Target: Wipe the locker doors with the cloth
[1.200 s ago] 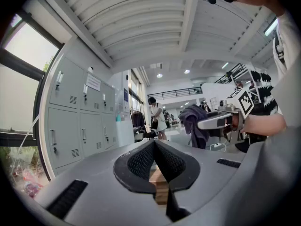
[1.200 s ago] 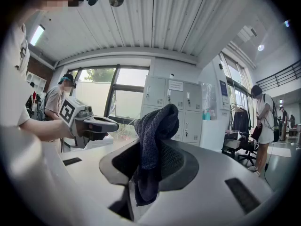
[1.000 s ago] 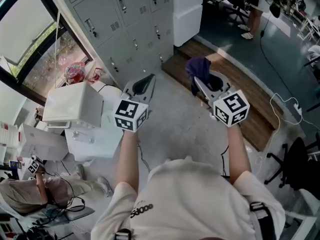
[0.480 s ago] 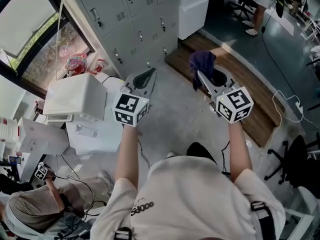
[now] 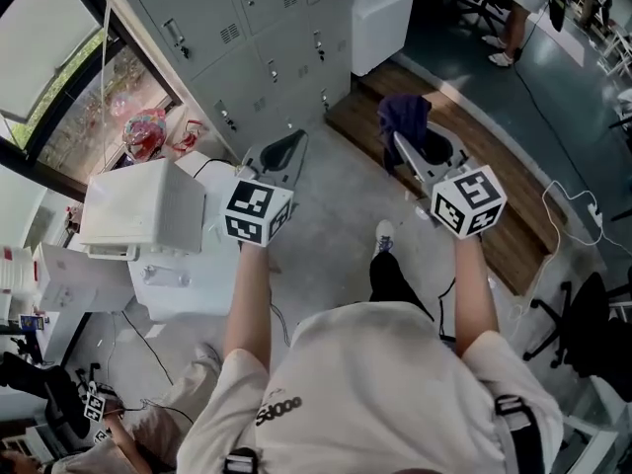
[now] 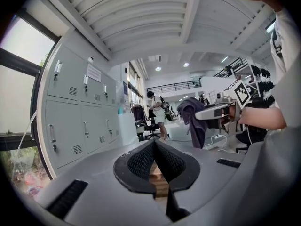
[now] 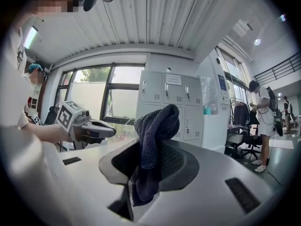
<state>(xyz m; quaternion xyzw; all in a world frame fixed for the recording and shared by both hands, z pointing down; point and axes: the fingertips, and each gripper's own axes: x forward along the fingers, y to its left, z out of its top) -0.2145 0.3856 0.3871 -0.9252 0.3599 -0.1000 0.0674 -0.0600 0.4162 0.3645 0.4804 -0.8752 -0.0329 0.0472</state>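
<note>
Two grippers held up side by side, apart from each other. Left gripper (image 5: 293,146): jaws together, nothing between. Right gripper (image 5: 400,142): jaws clamped on dark cloth (image 5: 403,117), bunched above the tips, tail hanging below. Cloth well short of grey locker doors (image 5: 259,36), ahead and leftward. Wooden platform (image 5: 513,233) beneath right gripper; white box (image 5: 138,205) beside left.
</note>
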